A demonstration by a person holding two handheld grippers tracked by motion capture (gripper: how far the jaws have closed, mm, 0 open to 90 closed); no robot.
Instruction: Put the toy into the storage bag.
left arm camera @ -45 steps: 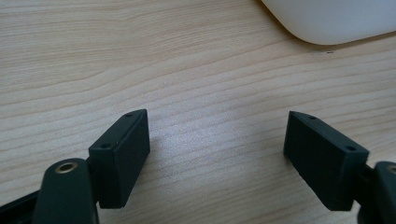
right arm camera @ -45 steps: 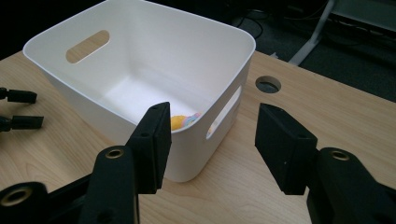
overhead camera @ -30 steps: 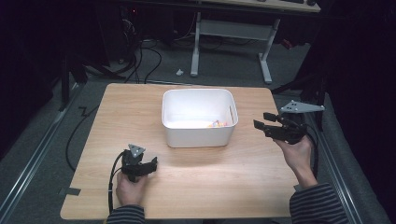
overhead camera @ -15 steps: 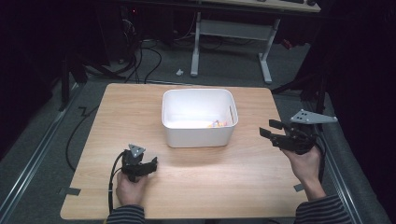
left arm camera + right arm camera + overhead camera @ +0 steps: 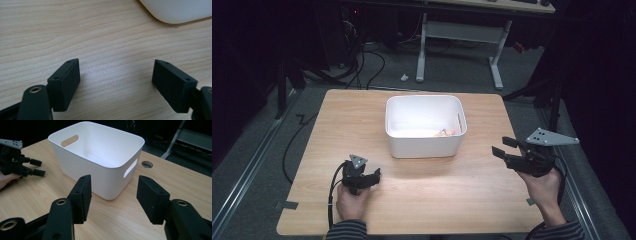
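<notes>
High view: your right hand-held gripper (image 5: 507, 151), jaws apart and empty, has drawn back right of the white bin (image 5: 425, 125) mid-worktop (image 5: 337, 120); left hand-held gripper (image 5: 368, 176) rests released, lower left.

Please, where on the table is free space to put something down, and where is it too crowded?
Bare wood lies between the white bin and the table's near edge, between the left claw and the right claw. The strip left of the bin, up to the far-left corner, is free too. Tightest: the strip behind the bin.
</notes>
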